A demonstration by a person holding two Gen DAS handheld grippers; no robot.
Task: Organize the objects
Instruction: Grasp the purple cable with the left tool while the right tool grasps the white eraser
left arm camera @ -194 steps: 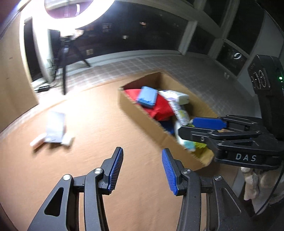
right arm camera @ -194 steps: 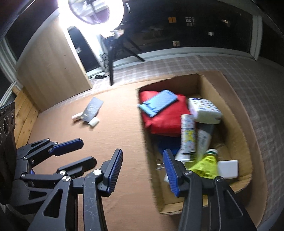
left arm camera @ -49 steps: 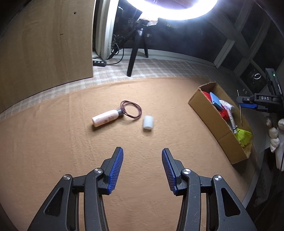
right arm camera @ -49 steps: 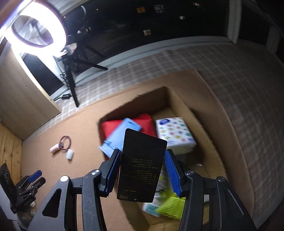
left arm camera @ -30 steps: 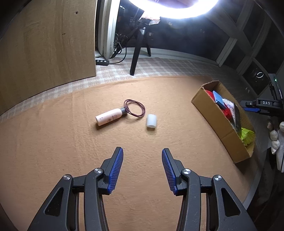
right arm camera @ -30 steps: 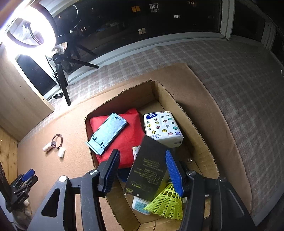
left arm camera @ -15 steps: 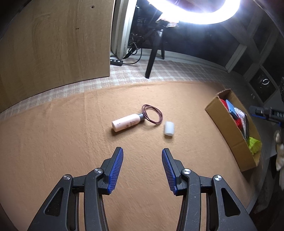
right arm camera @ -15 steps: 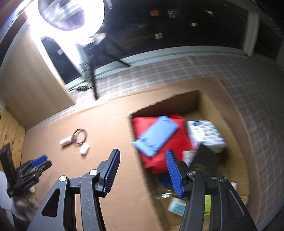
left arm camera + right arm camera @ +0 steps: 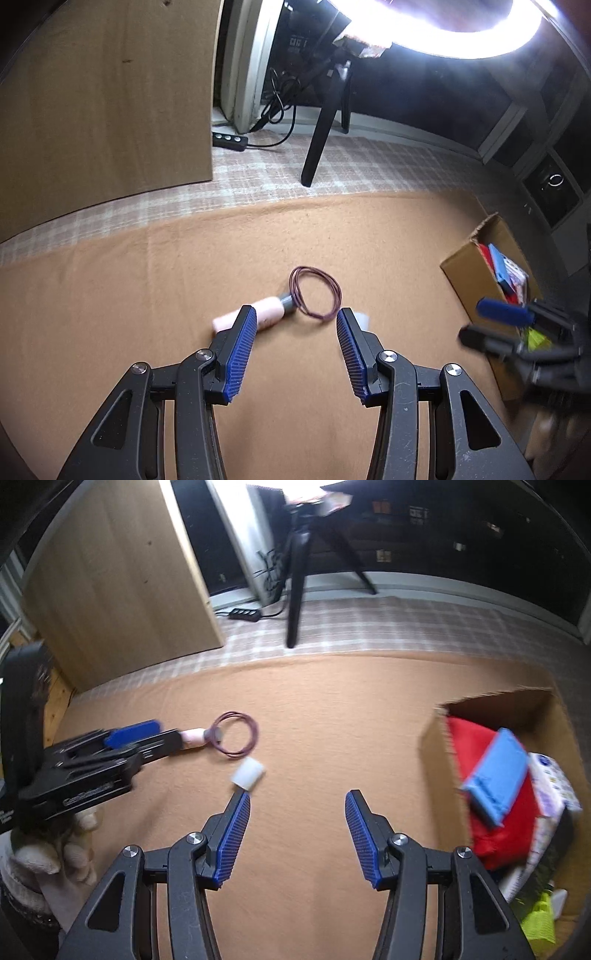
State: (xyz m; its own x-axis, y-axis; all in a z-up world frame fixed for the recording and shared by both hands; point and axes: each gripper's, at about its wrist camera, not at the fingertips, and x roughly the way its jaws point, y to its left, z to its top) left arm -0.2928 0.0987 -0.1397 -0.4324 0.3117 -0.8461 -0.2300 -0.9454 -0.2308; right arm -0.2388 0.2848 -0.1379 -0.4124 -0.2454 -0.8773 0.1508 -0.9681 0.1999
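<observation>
The right tongs (image 9: 295,834), now empty after dropping the black box into the cardboard box (image 9: 495,709), are swinging toward the white cap (image 9: 248,773); the left tongs (image 9: 293,354) are gaping, nearing the pink bottle (image 9: 266,314).

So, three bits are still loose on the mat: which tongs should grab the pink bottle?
Probably the left tongs: open, empty, and the pink bottle lies just beyond their tips. The right tongs, also empty, sit nearer the cardboard box.

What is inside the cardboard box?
The cardboard box holds a red pouch with a blue phone stand on top, a patterned tissue pack and something neon yellow. Things underneath are covered.
</observation>
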